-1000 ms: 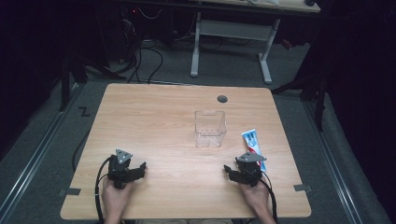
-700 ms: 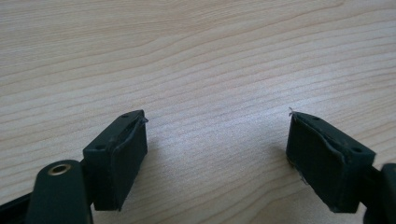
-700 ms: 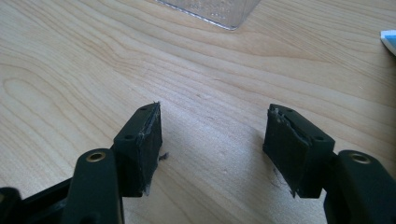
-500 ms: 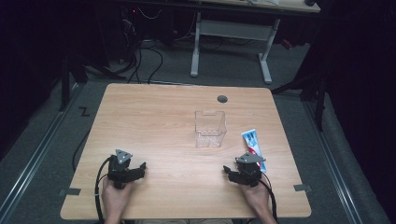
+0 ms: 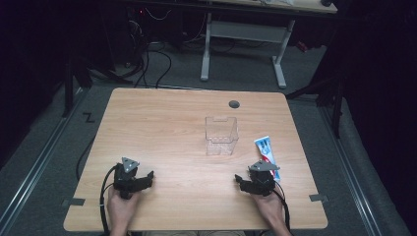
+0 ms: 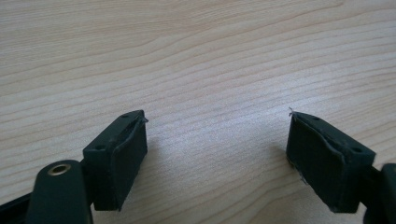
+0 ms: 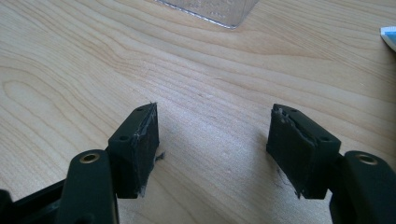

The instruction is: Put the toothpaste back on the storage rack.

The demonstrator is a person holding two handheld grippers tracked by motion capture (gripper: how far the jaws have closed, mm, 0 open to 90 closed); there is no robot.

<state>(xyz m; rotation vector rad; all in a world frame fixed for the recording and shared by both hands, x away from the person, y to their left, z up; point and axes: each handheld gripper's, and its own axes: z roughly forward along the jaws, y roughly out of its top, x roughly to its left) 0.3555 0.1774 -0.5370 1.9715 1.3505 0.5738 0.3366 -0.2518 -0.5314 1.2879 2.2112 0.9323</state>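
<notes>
A clear plastic box [image 5: 222, 134] stands upright near the middle of the wooden table [image 5: 162, 128]; its lower corner [image 7: 215, 11] peeks in at the top of the right gripper view. A white, blue and red toothpaste tube [image 5: 266, 149] lies to the right of the box, its end [image 7: 388, 36] at the right edge of the right gripper view. My left gripper [image 5: 140, 179] rests at the front left, open, with bare wood between its pads [image 6: 122, 154]. My right gripper [image 5: 244, 183] rests at the front right, just in front of the tube, open and empty.
A round grommet hole [image 5: 234, 104] sits near the table's far edge. Beyond the table are a grey desk frame [image 5: 243, 34] and cables on the dark floor. Cables trail from both grippers past the person's hands at the front edge.
</notes>
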